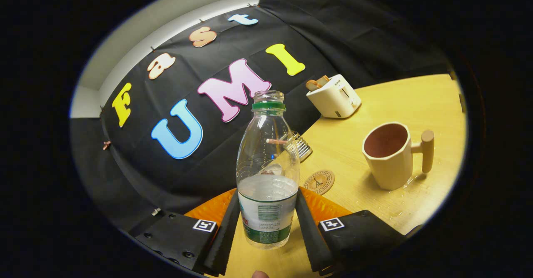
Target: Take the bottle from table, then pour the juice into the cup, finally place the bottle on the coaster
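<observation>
We cannot read the label on the bottle (267,174) between the fingers (225,232); its print is too small. The bottle hides part of the metal rack (300,145) beyond it. The coaster (319,181) emblem ahead is too small to tell.

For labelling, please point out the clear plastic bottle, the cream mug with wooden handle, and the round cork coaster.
Clear plastic bottle (267,157): gripper view, its body.
Cream mug with wooden handle (391,161): gripper view, outer wall.
Round cork coaster (319,181): gripper view, centre.
</observation>
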`<control>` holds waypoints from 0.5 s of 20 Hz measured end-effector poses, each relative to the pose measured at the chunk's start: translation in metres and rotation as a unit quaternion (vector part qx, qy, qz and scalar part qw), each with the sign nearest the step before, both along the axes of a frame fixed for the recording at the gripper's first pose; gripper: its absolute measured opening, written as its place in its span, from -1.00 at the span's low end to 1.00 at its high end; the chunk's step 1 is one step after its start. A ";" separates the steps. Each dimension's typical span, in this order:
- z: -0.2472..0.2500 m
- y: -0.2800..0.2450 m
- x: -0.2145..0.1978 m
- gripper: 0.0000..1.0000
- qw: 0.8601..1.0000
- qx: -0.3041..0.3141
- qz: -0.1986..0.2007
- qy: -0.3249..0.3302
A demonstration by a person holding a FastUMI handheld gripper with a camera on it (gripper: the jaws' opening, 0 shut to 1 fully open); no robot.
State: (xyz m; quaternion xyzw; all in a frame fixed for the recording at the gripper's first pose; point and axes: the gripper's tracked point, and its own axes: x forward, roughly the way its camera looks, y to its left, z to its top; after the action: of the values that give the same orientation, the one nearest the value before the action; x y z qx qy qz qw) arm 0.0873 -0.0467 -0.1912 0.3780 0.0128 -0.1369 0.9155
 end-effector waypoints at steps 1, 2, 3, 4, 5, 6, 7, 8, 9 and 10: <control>-0.003 -0.002 -0.001 0.50 1.000 0.023 -0.001 -0.001; -0.006 -0.005 -0.002 0.49 0.999 0.046 -0.004 -0.002; -0.009 -0.005 -0.003 0.49 0.998 0.067 -0.007 -0.002; -0.014 -0.007 -0.005 0.50 0.996 0.087 -0.009 -0.002; -0.018 -0.007 -0.006 0.50 0.994 0.105 -0.010 -0.001; -0.021 -0.008 -0.007 0.50 0.992 0.124 -0.011 -0.002; -0.023 -0.009 -0.006 0.49 0.989 0.144 -0.011 -0.004; -0.024 -0.010 -0.007 0.49 0.986 0.165 -0.011 -0.008; -0.024 -0.010 -0.007 0.50 0.983 0.183 -0.012 -0.011; -0.025 -0.012 -0.008 0.49 0.980 0.198 -0.014 -0.014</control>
State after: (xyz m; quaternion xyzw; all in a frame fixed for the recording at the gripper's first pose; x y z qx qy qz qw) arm 0.0794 -0.0588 -0.2165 0.5535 0.0215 -0.1397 0.8208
